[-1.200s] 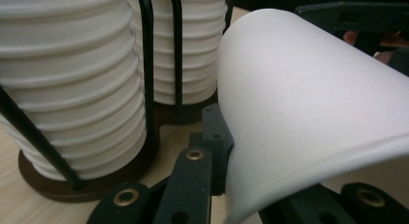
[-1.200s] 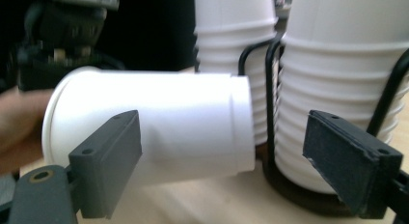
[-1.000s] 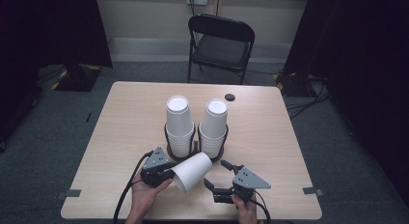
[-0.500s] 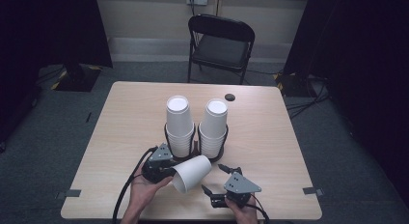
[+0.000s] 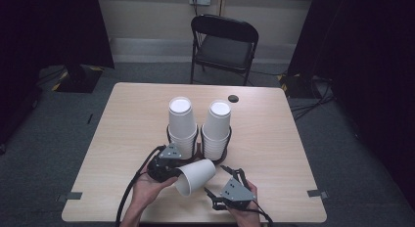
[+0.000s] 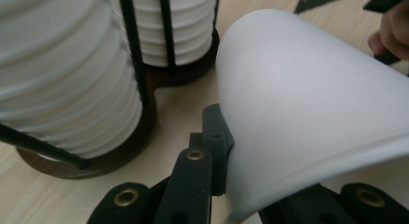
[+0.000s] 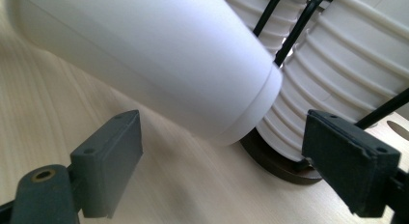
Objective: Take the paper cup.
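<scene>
My left gripper (image 5: 169, 168) is clamped on the rim of a white paper cup (image 5: 195, 176), which lies tilted on its side above the table (image 5: 127, 119) near its front edge, while my right gripper (image 5: 222, 188), at about four o'clock from the cup, has its jaws spread wide with nothing between them. Farther off at twelve o'clock from the cup stand two cup stacks (image 5: 182, 122) in a dark wire holder (image 5: 213, 156), and beyond the table sits a black folding chair (image 5: 222, 46).

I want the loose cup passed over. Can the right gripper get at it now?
Probably yes: the right gripper is open beside the cup, which the left gripper holds tilted, nothing between.
</scene>
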A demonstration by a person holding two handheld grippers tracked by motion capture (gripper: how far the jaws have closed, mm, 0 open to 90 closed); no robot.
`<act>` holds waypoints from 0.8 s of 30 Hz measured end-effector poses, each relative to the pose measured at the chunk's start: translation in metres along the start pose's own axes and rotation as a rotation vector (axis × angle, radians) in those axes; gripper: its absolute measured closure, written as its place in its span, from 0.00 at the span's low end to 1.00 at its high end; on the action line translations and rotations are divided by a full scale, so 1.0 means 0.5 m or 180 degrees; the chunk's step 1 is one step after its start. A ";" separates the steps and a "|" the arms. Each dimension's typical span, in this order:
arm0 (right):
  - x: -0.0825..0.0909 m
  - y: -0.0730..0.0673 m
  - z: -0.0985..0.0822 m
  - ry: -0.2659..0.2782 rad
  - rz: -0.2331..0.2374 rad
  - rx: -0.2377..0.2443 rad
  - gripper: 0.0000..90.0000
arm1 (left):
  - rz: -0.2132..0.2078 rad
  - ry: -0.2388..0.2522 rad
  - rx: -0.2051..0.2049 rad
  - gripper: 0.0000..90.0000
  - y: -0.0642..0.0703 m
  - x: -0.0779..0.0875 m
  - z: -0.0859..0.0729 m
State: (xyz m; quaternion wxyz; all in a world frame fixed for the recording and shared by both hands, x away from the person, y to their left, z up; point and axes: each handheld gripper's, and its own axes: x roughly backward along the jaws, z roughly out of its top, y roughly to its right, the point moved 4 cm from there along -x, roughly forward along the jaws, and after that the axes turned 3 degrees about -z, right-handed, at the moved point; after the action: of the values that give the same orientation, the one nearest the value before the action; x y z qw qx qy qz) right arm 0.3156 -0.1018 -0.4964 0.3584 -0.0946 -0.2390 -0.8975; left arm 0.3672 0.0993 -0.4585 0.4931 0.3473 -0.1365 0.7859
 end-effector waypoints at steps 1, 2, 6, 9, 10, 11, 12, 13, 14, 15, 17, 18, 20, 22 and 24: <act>-0.001 0.001 -0.001 -0.0016 -0.0014 0.0048 0.16 | -0.0005 -0.0035 0.0008 0.96 0.001 -0.002 0.000; -0.001 0.001 -0.003 -0.0048 -0.0011 0.0066 0.16 | -0.0013 -0.0071 0.0006 0.96 0.000 -0.003 0.000; -0.003 -0.004 0.002 -0.0063 0.0048 0.0141 0.16 | -0.0068 -0.0154 -0.0026 0.96 0.001 -0.014 0.006; -0.001 -0.006 0.006 -0.0055 0.0067 0.0160 0.16 | -0.0102 -0.0172 -0.0022 0.96 0.001 -0.013 0.009; 0.000 -0.008 0.009 -0.0042 0.0086 0.0143 0.16 | -0.0117 -0.0181 -0.0030 0.96 0.000 -0.013 0.010; 0.000 -0.010 0.011 -0.0070 0.0076 0.0196 0.16 | -0.0133 -0.0172 -0.0011 0.96 0.001 -0.012 0.010; -0.001 -0.012 0.013 -0.0099 0.0070 0.0253 0.15 | -0.0148 -0.0157 0.0006 0.96 0.001 -0.013 0.010; -0.003 -0.017 0.019 -0.0086 0.0156 0.0286 0.15 | -0.0181 -0.0180 0.0011 0.96 0.002 -0.013 0.010; -0.005 -0.020 0.021 -0.0093 0.0171 0.0329 0.14 | -0.0181 -0.0229 -0.0019 0.96 0.001 -0.012 0.011; -0.005 -0.020 0.021 -0.0093 0.0171 0.0329 0.14 | -0.0181 -0.0229 -0.0019 0.96 0.001 -0.012 0.011; -0.009 -0.026 0.025 -0.0114 0.0142 0.0415 0.13 | -0.0162 -0.0229 0.0004 0.96 0.000 -0.010 0.014; -0.010 -0.030 0.030 -0.0018 0.0086 0.0458 0.13 | -0.0165 -0.0210 0.0000 0.96 -0.003 -0.007 0.019; -0.011 -0.031 0.032 -0.0007 0.0069 0.0440 0.14 | -0.0184 -0.0243 -0.0003 0.96 -0.005 -0.005 0.021; -0.012 -0.031 0.036 -0.0043 0.0015 0.0538 0.14 | -0.0201 -0.0282 -0.0036 0.96 -0.005 -0.004 0.027; -0.013 -0.031 0.037 -0.0059 0.0016 0.0564 0.13 | -0.0210 -0.0302 -0.0033 0.96 -0.004 -0.004 0.029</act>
State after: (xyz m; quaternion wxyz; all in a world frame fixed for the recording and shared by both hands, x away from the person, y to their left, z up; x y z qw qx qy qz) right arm 0.3096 -0.0787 -0.4882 0.3654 -0.0714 -0.3205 -0.8710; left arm 0.3754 0.0909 -0.4499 0.5135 0.3858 -0.1523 0.7512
